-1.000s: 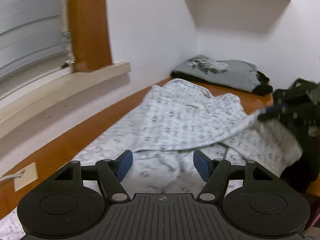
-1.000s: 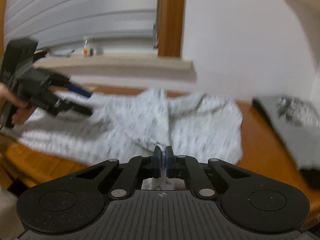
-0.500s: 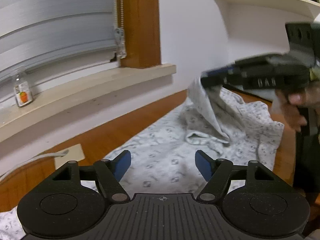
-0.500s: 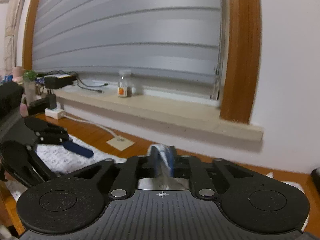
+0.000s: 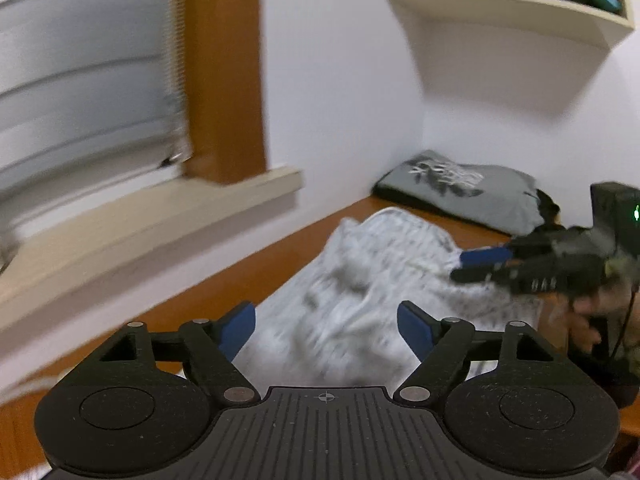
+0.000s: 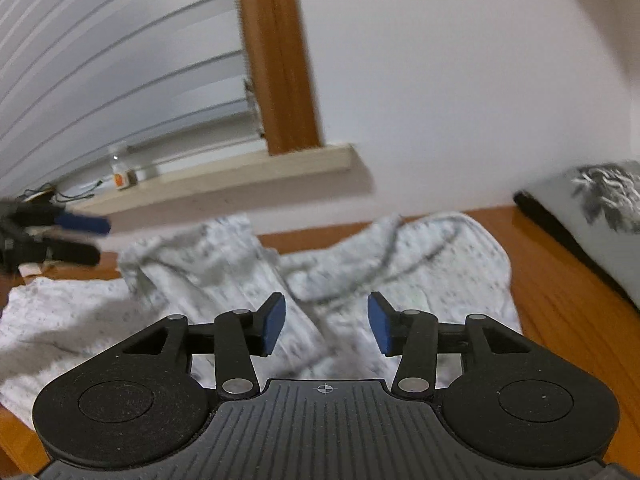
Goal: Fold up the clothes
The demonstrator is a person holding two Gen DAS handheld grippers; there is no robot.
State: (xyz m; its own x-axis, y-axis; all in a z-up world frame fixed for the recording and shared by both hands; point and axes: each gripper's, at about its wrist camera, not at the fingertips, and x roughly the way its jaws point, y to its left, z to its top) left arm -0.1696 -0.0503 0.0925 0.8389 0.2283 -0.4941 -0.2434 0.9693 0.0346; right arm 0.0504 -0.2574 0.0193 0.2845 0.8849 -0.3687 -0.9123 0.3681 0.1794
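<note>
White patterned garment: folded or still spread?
Partly folded: the white patterned garment lies rumpled on the wooden surface, one section doubled over at the left, no neat stack yet.

This is a room in a home: a window with a closed blind (image 6: 120, 80) and a wooden frame (image 5: 224, 72), a pale sill (image 6: 240, 176) with a small bottle (image 6: 122, 168), a wall shelf (image 5: 512, 12) full of books, and folded clothes (image 5: 464, 188) on the wooden surface (image 6: 560, 300)

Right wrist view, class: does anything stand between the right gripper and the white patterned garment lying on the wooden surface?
Nothing visible does. The right gripper, its jaws opening and empty, looks straight onto the white patterned garment spread on the wooden surface.
</note>
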